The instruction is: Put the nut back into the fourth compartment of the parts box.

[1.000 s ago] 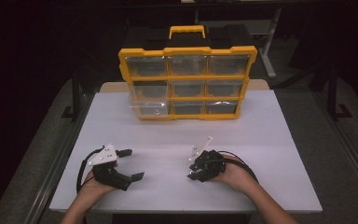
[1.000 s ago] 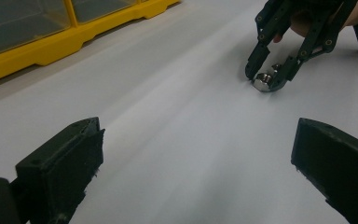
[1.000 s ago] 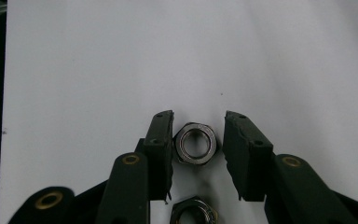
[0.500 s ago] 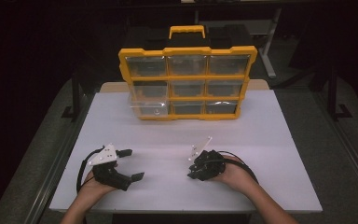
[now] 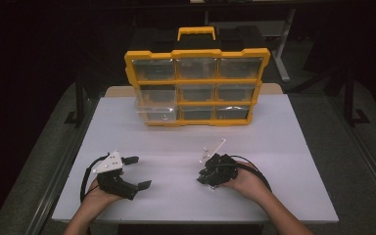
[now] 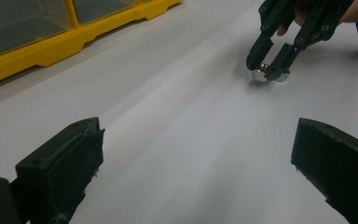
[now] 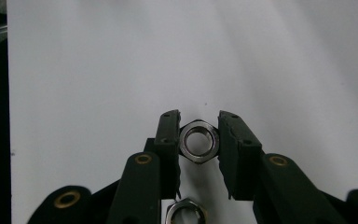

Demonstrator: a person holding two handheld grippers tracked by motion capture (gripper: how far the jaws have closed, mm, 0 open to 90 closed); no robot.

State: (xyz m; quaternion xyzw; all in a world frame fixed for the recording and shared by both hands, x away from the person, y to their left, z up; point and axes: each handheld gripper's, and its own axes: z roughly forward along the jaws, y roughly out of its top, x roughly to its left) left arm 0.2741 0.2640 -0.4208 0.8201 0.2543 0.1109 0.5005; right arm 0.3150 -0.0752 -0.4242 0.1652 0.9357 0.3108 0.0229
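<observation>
The right gripper (image 7: pixel 199 142) is clamping 1 steel nut (image 7: pixel 198 141) flat on the white table (image 5: pixel 284 147), the left gripper (image 5: pixel 132 172) is waiting with jaws apart, and lifting it toward the yellow organizer (image 5: pixel 196 83) likely comes next.

The 2 hex nuts (image 7: pixel 198 141) look like shiny bare metal; the table (image 5: pixel 284 147) is smooth matt white; the organiser case (image 5: pixel 196 85) is glossy yellow plastic with clear drawers.

We see our right tool (image 7: pixel 199 140) with its two black jaws closed flat against opposite sides of a shiny steel hexagonal nut (image 7: pixel 198 140) lying on the white worktop (image 7: pixel 98 70); a second steel nut (image 7: pixel 185 212) lies just below it.
</observation>
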